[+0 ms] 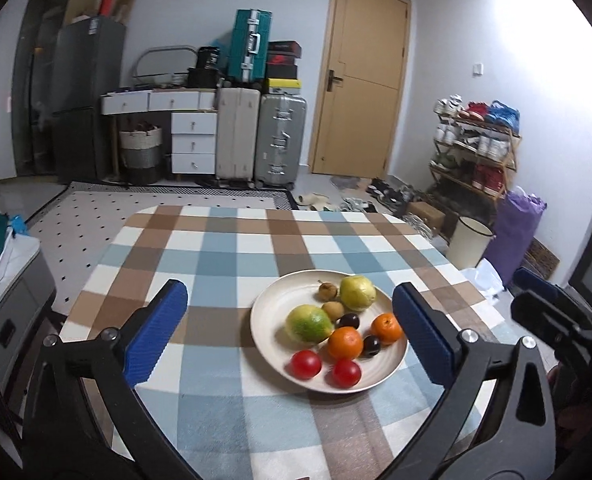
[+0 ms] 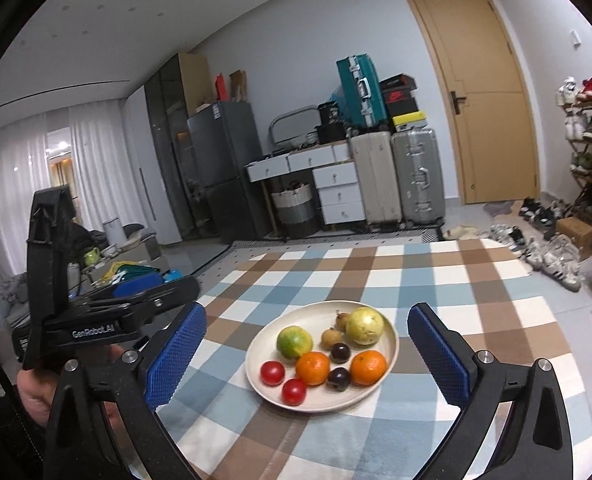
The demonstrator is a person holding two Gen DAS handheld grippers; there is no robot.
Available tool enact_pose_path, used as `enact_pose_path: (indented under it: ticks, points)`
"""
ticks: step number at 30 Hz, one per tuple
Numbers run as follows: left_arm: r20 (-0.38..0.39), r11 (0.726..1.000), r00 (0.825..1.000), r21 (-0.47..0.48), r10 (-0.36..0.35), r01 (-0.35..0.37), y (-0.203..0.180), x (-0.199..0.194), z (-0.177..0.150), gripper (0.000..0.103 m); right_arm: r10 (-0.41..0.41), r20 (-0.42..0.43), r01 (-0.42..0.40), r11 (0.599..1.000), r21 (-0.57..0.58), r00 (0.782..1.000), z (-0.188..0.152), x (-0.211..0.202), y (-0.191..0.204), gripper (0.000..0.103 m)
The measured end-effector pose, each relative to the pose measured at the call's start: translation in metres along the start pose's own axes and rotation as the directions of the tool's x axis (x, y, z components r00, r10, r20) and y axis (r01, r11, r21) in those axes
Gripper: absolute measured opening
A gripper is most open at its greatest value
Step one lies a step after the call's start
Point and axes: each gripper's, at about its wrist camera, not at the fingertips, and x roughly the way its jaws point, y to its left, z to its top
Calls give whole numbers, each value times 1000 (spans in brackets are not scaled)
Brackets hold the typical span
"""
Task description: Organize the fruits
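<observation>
Checked tablecloth (image 1: 224, 248), stacked suitcases (image 1: 256, 136), wooden door (image 1: 364, 76), shoe rack (image 1: 476, 148)

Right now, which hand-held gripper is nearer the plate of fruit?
Right, narrowly, as far as I can judge. The right hand-held gripper faces the plate head-on, centred between its open fingers. The left hand-held gripper stands off to the plate's left.

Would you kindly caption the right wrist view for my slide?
Open right gripper facing a plate of fruit on a checked tablecloth.
</observation>
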Motion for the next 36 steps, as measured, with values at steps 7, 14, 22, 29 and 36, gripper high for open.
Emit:
enact_pose_path:
  ticks: [7,14,22,29,36]
  points:
    - [50,997,996,-35,74,-73,10,-17,-23,102,-63,40,63,998,6,997,-29,-4,-12,102]
    - [144,990,980,14,139,-143,6,-24,-44,102,-139,20,140,990,-27,990,-49,1,-21,102]
    - [145,979,970,31,197,-204,17,-3,-71,102,-140,19,140,990,-24,990,-53,2,-30,102]
    - [137,980,972,36,190,-197,19,7,-75,102,-145,4,145,989,-40,989,-52,2,-27,102]
    - [143,980,973,55,183,-192,12,11,-76,102,-164,7,164,977,-139,986,-54,5,-8,102]
